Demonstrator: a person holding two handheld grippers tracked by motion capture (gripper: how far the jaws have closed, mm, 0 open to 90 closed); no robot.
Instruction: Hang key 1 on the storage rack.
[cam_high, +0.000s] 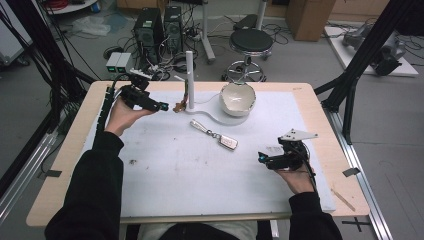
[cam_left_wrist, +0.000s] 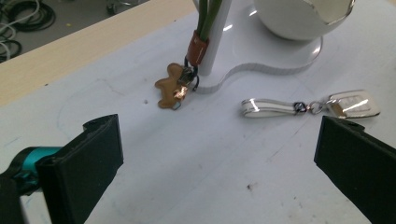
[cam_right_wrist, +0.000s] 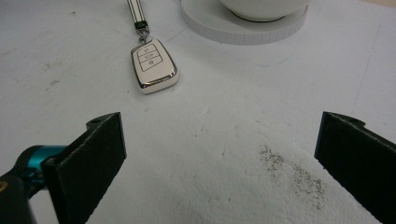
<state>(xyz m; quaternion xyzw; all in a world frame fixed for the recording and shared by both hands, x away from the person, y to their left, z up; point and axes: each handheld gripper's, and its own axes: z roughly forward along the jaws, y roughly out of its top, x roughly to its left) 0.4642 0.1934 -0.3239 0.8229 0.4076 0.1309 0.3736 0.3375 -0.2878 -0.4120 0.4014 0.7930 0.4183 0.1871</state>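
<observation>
A white car key fob (cam_high: 227, 142) on a silver strap (cam_high: 200, 125) lies flat mid-table. A brown gingerbread-man charm (cam_high: 178, 107) hangs by a green cord from the white post (cam_high: 190, 80) of a stand and rests on the mat. On the stand's round base sits a white bowl (cam_high: 238, 98). My left gripper (cam_high: 162, 106) is open just left of the charm with nothing between its jaws; its own view shows the charm (cam_left_wrist: 169, 88) and fob (cam_left_wrist: 352, 104) ahead. My right gripper (cam_high: 261, 159) is open right of the fob (cam_right_wrist: 153, 65), holding nothing.
A white mat (cam_high: 175, 175) covers most of the wooden table (cam_high: 65, 165). Black frame posts (cam_high: 350, 80) stand at both sides. Behind the table are a stool (cam_high: 251, 42), computer towers (cam_high: 160, 27) and floor cables.
</observation>
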